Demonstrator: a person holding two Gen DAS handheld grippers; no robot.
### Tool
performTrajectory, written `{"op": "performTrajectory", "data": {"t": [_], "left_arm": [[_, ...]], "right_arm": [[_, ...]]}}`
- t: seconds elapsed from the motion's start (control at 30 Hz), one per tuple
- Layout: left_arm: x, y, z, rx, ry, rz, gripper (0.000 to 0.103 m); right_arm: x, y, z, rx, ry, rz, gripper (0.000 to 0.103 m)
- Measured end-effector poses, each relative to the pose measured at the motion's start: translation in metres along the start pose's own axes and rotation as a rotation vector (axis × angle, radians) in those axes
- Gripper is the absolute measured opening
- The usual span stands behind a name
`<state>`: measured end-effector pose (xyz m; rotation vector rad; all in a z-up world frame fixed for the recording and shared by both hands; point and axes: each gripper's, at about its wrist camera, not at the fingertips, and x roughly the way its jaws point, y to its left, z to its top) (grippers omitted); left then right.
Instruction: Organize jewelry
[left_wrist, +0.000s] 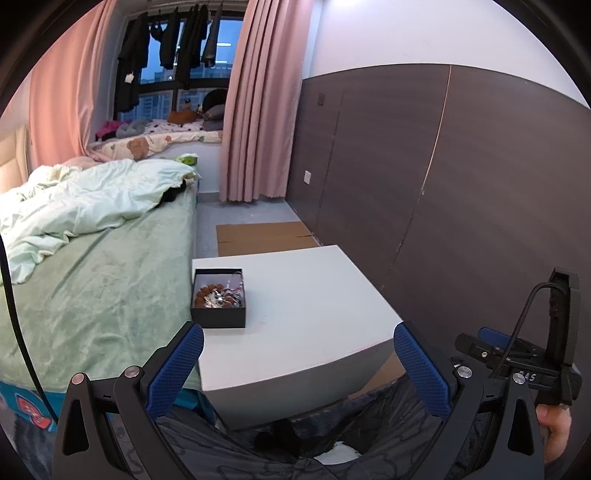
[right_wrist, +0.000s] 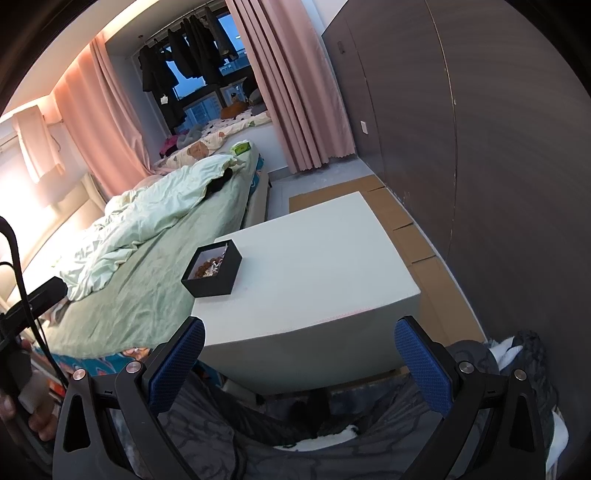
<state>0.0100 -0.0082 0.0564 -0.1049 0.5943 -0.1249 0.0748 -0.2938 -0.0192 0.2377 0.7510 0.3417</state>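
Both grippers, left gripper (left_wrist: 298, 345) and right gripper (right_wrist: 300, 341), spread wide, short of jewelry box (left_wrist: 218, 300)

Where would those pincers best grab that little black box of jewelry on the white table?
Probably by one upright side wall of the black box, from above: it is open-topped, so one finger could slip inside the rim. The left gripper, open, faces it; the bed-side wall sits near the white table edge.
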Motion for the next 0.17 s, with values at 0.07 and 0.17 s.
{"op": "performTrajectory", "data": {"t": [0.07,0.17], "left_arm": [[-0.0006,0.0002,-0.0004,0.0,-0.002,0.003,0.103],[-0.0007,0.0009,-0.0013,-0.008,-0.003,0.007,0.103]], "right_arm": [[-0.0001,0.0015,-0.0013,-0.001,0.002,-0.001,0.103],[-0.0009,0.0018,-0.0038,-0.002,0.004,-0.004,0.103]]}}
